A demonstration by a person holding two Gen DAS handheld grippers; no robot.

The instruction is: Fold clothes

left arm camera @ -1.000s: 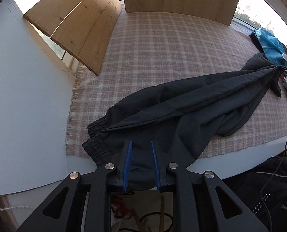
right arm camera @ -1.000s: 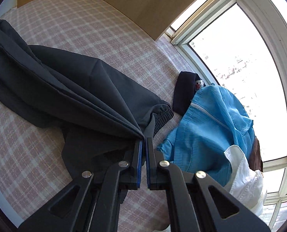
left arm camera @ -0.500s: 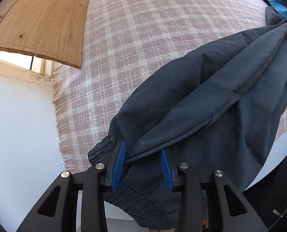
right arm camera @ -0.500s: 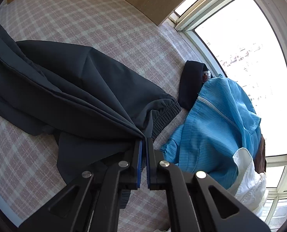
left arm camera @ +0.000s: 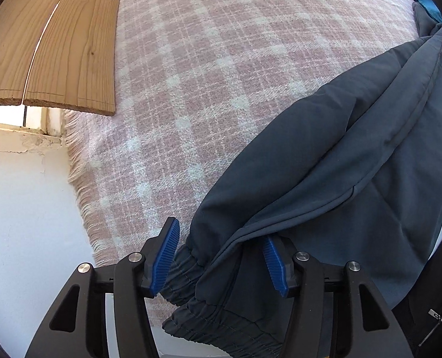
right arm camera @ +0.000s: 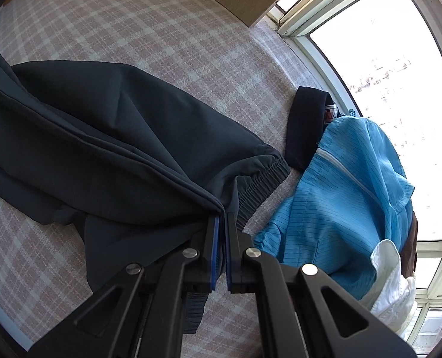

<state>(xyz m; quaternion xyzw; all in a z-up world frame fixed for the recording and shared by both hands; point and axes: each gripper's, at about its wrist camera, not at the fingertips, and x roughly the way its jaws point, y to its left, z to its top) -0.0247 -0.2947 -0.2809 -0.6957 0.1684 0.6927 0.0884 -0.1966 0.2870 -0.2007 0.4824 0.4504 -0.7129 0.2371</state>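
Lower now than a second ago, the left tongs (left arm camera: 221, 256) are opening astride the elastic waistband of the dark navy trousers (left arm camera: 325, 185), letting it settle on the pink checked blanket (left arm camera: 206, 74). Right tongs (right arm camera: 221, 250) stay clenched, apparently on the cuff end, keeping the legs stretched.

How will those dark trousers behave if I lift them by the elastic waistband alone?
Probably floppy: the dark trousers already sag in loose folds over the plaid blanket. The fabric looks thin and smooth, so likely light but somewhat slippery. With the left gripper opening around the waistband, only the right gripper pinches cloth.
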